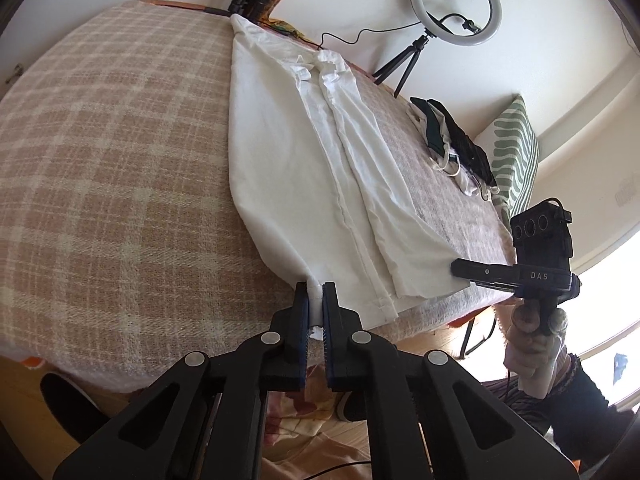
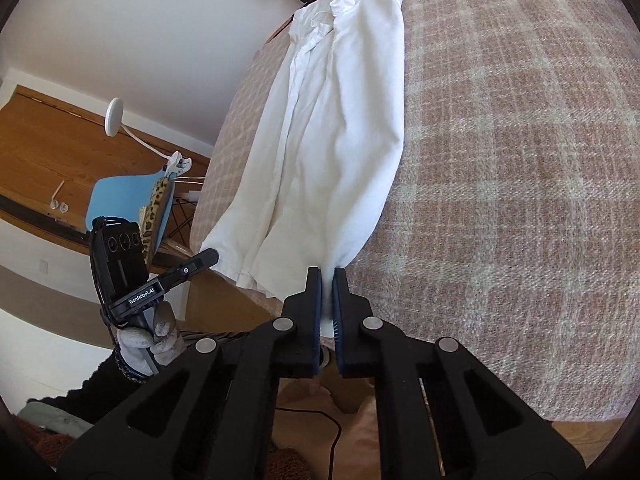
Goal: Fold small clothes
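- The white button-front cotton shirt [image 1: 304,168] lies lengthwise on the pink-and-cream plaid woven blanket [image 1: 120,152] covering the bed, collar at the far end, hem at the near edge directly ahead of both grippers.
- In the right wrist view the same shirt [image 2: 332,128] runs straight away from the fingers, its panels partly folded over one another.
- The left black two-finger gripper [image 1: 316,304] is clamped on a pinch of the shirt hem; white cloth fills the narrow gap between its blue-lined pads and protrudes behind them.
- The right black two-finger gripper [image 2: 327,292] is likewise closed on a hem corner, with white fabric visible between its pads.
- Seen from the left wrist camera, the right gripper [image 1: 460,269] sits to the right at the bed edge, fingers pointing toward the shirt's other hem corner; a gloved right hand [image 1: 532,332] grips its handle from below.
- Seen from the right wrist camera, the left gripper [image 2: 210,257] sits to the left, fingertips at the hem, tilted upward; the gloved left hand [image 2: 154,340] wraps its handle.
- Far beyond and to the right of the left gripper, a heap of dark and white small garments [image 1: 452,140] rests on the blanket, next to a green-and-white striped cushion [image 1: 516,152].
- A white ring light on a black tripod [image 1: 456,4] stands past the bed's far side.
- Left of the right gripper, a light blue chair [image 2: 120,196] stands on the wooden floor.
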Available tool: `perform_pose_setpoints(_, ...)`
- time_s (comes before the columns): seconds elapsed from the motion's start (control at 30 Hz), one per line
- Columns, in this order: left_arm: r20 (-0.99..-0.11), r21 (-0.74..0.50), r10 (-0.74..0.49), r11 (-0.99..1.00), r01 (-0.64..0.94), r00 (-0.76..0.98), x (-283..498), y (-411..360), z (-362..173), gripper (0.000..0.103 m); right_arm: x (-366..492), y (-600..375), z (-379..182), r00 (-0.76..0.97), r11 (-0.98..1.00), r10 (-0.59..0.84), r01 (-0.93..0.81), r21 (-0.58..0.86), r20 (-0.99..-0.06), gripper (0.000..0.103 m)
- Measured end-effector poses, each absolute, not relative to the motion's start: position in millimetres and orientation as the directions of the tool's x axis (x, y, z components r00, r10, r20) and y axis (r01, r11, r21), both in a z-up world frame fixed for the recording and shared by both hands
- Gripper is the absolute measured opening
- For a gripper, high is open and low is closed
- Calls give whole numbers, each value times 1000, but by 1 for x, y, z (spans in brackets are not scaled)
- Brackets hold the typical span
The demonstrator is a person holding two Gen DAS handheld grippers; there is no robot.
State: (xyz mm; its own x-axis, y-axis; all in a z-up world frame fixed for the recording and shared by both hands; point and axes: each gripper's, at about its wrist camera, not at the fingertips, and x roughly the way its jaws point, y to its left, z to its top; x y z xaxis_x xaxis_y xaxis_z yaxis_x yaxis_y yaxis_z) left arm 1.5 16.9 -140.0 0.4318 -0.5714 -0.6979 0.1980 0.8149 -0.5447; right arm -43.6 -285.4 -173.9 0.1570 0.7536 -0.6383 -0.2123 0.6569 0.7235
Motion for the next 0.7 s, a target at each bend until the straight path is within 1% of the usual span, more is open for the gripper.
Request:
perform_pose_setpoints(0.13,-683,-528,-564,820,221,464,7,15,-126,4,-37,-291,-161,194,627,779,-206,751,-596,6)
perform_pose_setpoints(0.27,-679,-525,-558,823,217,477,21,13,-120,4,-25,-289,-148,216,625,779,-211,751,-588,6)
perform_pose_setpoints(0.53,-697,-502,-530,842,199,482,64,18,-109,4,20,-291,-134,264,645,759,-184,742,-595,6)
perform_pose_setpoints(0.7,-716,-487,-506,856,175,481,100,22,-111,4,59,-284,-141,282,674,731,-154,723,-621,6)
